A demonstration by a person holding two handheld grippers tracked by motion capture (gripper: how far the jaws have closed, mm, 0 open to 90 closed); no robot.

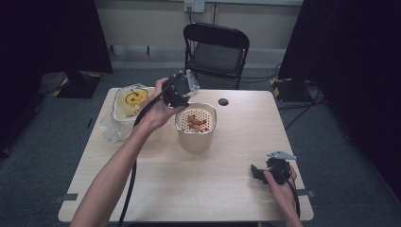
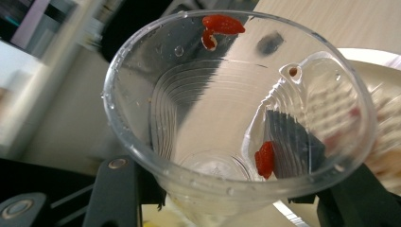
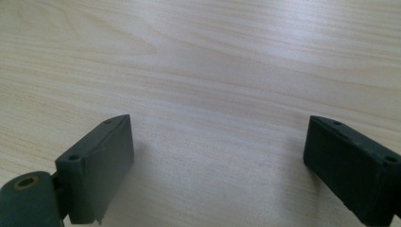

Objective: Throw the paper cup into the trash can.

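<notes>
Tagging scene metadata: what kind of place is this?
Probably a lab or studio data-collection space, not a home: a bare light wooden table on grey carpet, black curtains on both sides, a black folding chair, and taped cables across the floor.

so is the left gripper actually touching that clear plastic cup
Touching. In the left gripper view the left gripper's black jaws press against both sides of the clear plastic cup, with no gap showing; the cup is held tipped, a few red bits stuck inside.
</notes>
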